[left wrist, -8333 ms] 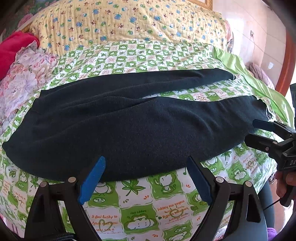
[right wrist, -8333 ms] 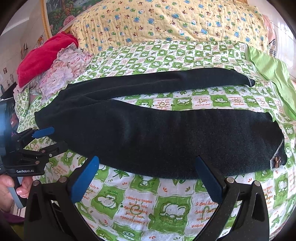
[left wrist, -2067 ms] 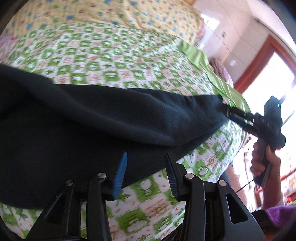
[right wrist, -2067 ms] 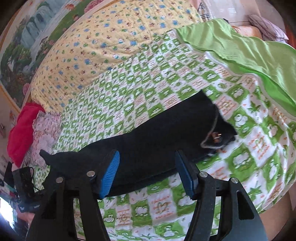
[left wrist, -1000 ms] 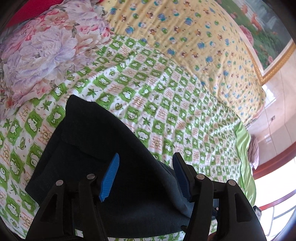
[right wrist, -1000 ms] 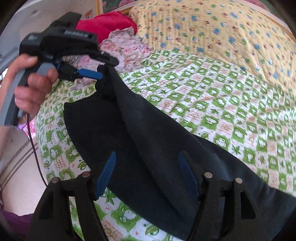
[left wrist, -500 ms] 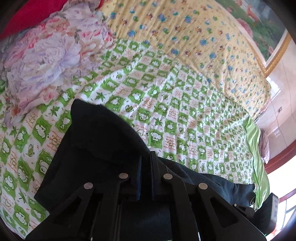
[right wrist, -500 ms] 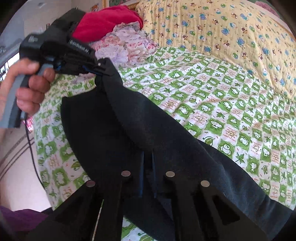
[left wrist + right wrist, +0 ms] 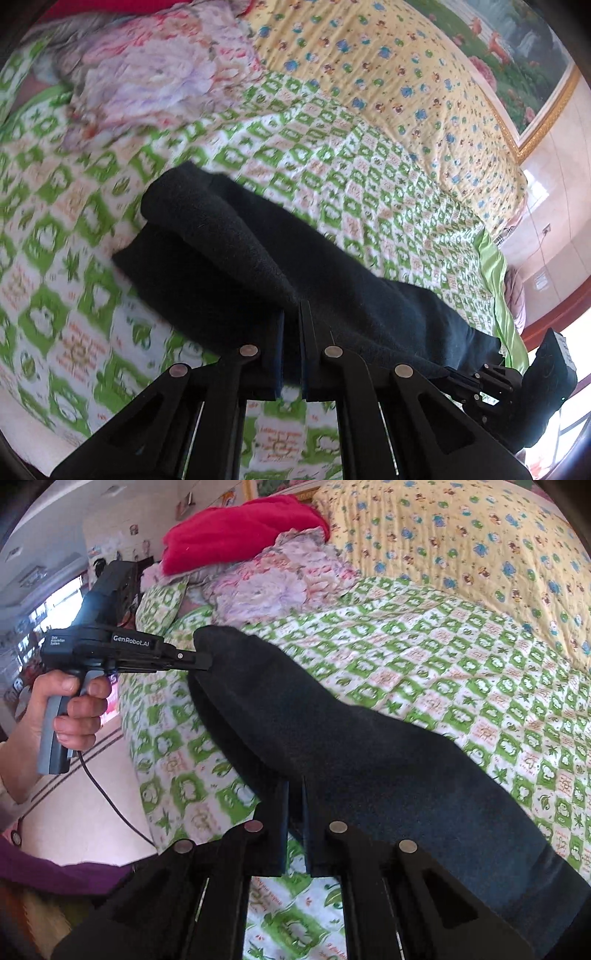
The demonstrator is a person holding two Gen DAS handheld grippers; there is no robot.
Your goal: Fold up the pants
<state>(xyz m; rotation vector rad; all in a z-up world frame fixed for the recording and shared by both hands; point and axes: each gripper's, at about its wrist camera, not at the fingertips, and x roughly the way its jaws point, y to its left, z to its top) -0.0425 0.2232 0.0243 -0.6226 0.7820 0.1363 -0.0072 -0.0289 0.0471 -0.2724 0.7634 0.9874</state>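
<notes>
Dark black pants (image 9: 258, 258) lie on a green-and-white checked bedspread (image 9: 332, 177), legs folded one over the other lengthwise. My left gripper (image 9: 291, 317) is shut on one end of the pants; it also shows from the side in the right wrist view (image 9: 207, 661), pinching the cloth and holding it lifted. My right gripper (image 9: 295, 786) is shut on the other end of the pants (image 9: 332, 738); it also shows at the lower right of the left wrist view (image 9: 454, 373). The pants are stretched between the two grippers above the bed.
A yellow patterned quilt (image 9: 388, 74) lies at the back of the bed. A floral cloth (image 9: 280, 579) and a red blanket (image 9: 240, 531) are piled at the bed's end. A lime sheet edge (image 9: 495, 280) runs along the far side. The bed's near edge drops to the floor (image 9: 74, 775).
Both grippers closed on the pants about half a second ago and stay shut. The pants are now lifted further and pulled taut between them; the left view has swung and blurred.
</notes>
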